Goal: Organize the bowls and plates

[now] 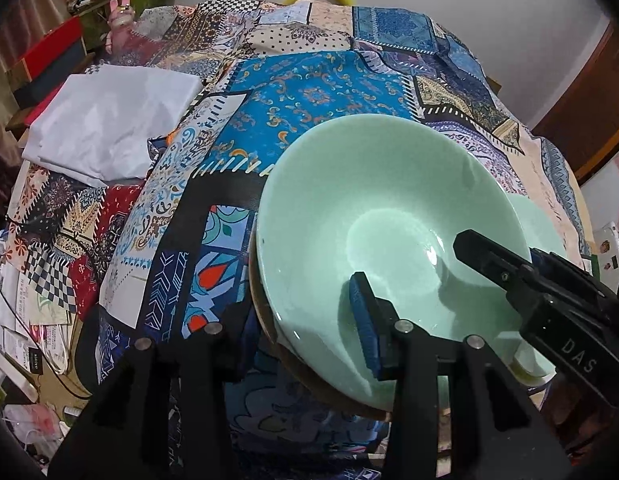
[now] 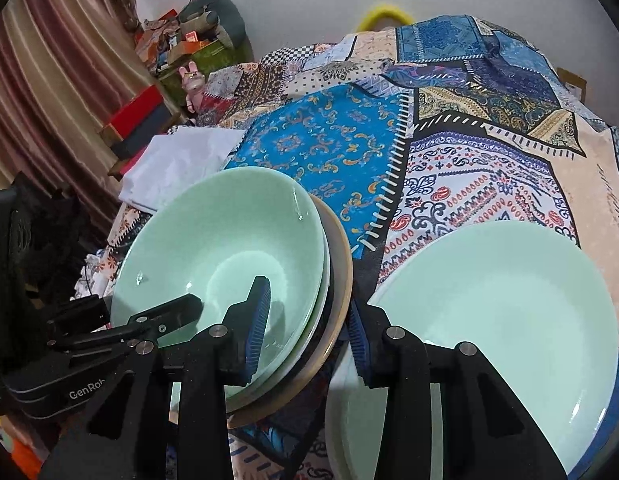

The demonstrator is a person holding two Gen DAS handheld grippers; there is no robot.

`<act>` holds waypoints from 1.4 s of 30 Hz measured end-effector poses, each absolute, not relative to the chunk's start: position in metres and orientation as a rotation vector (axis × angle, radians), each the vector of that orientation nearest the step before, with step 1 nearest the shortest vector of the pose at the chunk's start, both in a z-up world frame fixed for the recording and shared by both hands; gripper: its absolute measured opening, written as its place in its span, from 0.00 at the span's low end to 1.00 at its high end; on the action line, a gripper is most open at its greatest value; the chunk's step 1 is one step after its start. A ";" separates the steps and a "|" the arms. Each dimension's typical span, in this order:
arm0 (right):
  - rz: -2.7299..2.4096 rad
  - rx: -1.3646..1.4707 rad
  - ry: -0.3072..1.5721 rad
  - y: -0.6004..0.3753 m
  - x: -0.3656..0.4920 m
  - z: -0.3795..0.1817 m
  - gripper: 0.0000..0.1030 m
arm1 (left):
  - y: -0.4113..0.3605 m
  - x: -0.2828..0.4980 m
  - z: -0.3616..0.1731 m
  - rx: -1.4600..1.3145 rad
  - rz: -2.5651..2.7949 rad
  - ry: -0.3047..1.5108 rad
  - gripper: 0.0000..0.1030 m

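Your left gripper (image 1: 297, 340) sits nearest the lens, jaws spread wide: one blue-padded finger (image 1: 363, 320) dips inside the pale green glazed bowl (image 1: 373, 216), the other hangs outside its near rim, so the rim lies between them ungripped. Your right gripper (image 2: 305, 336) straddles the opposite side of that bowl the same way, jaws wide apart, one pad inside, one outside, holding nothing. I judge the stacking largely done: the bowl rests nested on what looks like a second dish and a tan-rimmed plate (image 2: 341, 280), though the layers beneath are hard to separate. Just beside the stack, the wide pale green plate (image 2: 509, 304) lies alone on the patchwork tablecloth (image 2: 329, 148), probably still waiting for you. Farther back, a folded white cloth (image 1: 109, 120) rests at the table's edge.
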State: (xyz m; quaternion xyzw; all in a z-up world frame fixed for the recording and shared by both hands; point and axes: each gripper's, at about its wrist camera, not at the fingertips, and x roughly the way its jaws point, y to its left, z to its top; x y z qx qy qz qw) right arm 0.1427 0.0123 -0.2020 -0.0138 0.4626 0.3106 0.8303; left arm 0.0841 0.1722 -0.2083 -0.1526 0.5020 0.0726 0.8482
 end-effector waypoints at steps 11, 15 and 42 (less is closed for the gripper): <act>0.664 0.003 0.938 0.002 0.138 -0.185 0.33 | 0.164 0.081 -0.186 -0.306 0.154 1.013 0.41; 0.658 0.025 0.926 -0.006 0.136 -0.179 0.33 | 0.157 0.082 -0.176 -0.289 0.146 0.989 0.41; 0.517 0.124 0.853 -0.102 0.133 -0.155 0.33 | 0.062 0.107 -0.151 -0.186 -0.016 0.967 0.41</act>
